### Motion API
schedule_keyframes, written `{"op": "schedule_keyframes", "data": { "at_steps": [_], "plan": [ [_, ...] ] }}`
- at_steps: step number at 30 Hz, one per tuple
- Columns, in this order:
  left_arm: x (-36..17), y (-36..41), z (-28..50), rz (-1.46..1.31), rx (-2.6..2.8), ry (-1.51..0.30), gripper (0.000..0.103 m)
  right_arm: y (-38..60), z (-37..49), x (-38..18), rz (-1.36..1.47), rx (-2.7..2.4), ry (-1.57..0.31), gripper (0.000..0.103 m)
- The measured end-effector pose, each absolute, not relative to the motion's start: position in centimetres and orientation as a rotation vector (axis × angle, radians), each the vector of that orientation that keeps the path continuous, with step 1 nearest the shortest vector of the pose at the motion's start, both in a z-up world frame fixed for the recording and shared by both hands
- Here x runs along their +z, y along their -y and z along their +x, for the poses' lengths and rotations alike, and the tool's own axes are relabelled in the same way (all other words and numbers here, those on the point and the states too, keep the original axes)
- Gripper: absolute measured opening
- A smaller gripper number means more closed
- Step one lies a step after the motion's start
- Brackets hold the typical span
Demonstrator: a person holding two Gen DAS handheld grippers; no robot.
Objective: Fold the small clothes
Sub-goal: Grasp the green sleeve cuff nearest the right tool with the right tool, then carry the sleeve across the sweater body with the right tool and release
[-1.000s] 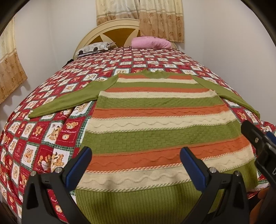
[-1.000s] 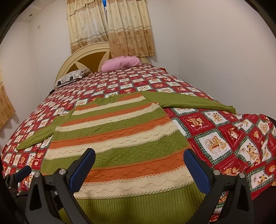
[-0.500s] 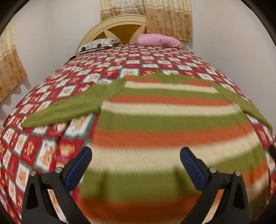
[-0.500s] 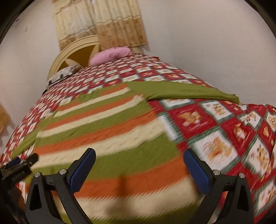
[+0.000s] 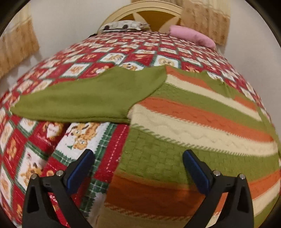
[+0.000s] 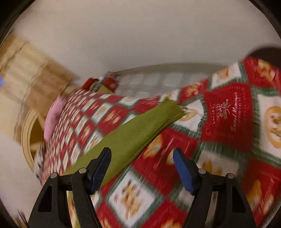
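Right wrist view: both claws gape empty, right claw [image 6: 141, 164] nearing the sweater's [image 5: 193, 126] sleeve [image 6: 133, 133]; next, pinch its cuff and fold inward.

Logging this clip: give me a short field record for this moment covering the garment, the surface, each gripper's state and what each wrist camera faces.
garment: striped knit sweater, spread flat, unfolded
left sleeve: plain green, stretched out sideways
right sleeve: plain green, cuff lying flat
surface: red patchwork bedspread
left gripper: open, empty, over the sweater's left edge
right gripper: open, empty, beside the right sleeve
background: pink pillow, cream headboard
image quality: right wrist view motion-blurred
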State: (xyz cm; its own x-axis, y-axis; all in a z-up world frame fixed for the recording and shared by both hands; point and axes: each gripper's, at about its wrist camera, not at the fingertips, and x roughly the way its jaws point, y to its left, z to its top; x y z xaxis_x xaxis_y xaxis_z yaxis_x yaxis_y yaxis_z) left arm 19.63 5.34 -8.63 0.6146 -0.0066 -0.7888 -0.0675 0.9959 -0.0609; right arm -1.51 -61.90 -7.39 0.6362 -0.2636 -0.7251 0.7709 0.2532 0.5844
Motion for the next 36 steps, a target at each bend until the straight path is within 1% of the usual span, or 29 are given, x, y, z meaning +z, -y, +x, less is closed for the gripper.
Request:
{"op": "schedule_keyframes", "data": {
  "at_steps": [1, 3, 6, 8, 11, 13, 15, 16, 17, 18, 20, 23, 29, 33, 36],
  "plan": [
    [-8.8, -5.5, 19.6, -0.106, 0.028, -0.918, 0.103, 62.1, -1.0, -7.3, 1.066, -0.794, -0.56, 0.068],
    [-8.8, -5.4, 19.1, -0.106, 0.031, -0.916, 0.103, 62.9, 1.0, -7.1, 1.01, -0.774, -0.572, 0.067],
    [-9.0, -4.9, 19.1, -0.084, 0.036, -0.922, 0.103, 63.9, 3.2, -8.6, 1.076, -0.803, -0.653, 0.066],
    [-9.0, -5.0, 19.5, -0.09, 0.03, -0.924, 0.103, 64.6, 2.8, -9.6, 1.13, -0.844, -0.634, 0.064],
    [-9.0, -5.2, 20.0, -0.105, 0.023, -0.925, 0.103, 64.3, 3.5, -9.4, 1.053, -0.872, -0.644, 0.064],
    [-9.0, -5.2, 20.2, -0.102, 0.023, -0.924, 0.103, 64.5, 3.8, -9.7, 1.052, -0.885, -0.641, 0.064],
    [-9.1, -5.3, 20.2, -0.103, 0.023, -0.924, 0.103, 65.1, 3.8, -9.9, 1.045, -0.903, -0.637, 0.051],
    [-9.1, -5.3, 20.3, -0.103, 0.023, -0.924, 0.103, 65.5, 4.1, -10.1, 1.021, -0.912, -0.659, 0.03],
    [-9.1, -5.2, 20.3, -0.102, 0.023, -0.924, 0.103, 65.8, 4.5, -10.3, 0.997, -0.915, -0.682, 0.016],
    [-9.1, -5.2, 20.3, -0.102, 0.023, -0.924, 0.103, 66.0, 4.7, -10.4, 0.97, -0.905, -0.698, 0.015],
    [-9.1, -5.2, 20.2, -0.102, 0.023, -0.924, 0.103, 65.7, 4.9, -9.7, 0.915, -0.893, -0.71, 0.009],
    [-9.1, -5.2, 20.3, -0.103, 0.022, -0.924, 0.103, 64.1, 5.3, -7.1, 0.807, -0.879, -0.693, 0.009],
    [-9.1, -5.2, 20.3, -0.119, 0.013, -0.918, 0.103, 57.6, 8.8, 1.5, 0.649, -0.698, -0.605, 0.009],
    [-9.0, -5.7, 20.1, -0.151, -0.004, -0.906, 0.103, 50.0, 13.8, 6.3, 0.528, -0.516, -0.592, 0.009],
    [-8.9, -6.0, 19.9, -0.173, -0.014, -0.896, 0.103, 43.5, 17.2, 7.9, 0.455, -0.41, -0.593, 0.009]
  ]
}}
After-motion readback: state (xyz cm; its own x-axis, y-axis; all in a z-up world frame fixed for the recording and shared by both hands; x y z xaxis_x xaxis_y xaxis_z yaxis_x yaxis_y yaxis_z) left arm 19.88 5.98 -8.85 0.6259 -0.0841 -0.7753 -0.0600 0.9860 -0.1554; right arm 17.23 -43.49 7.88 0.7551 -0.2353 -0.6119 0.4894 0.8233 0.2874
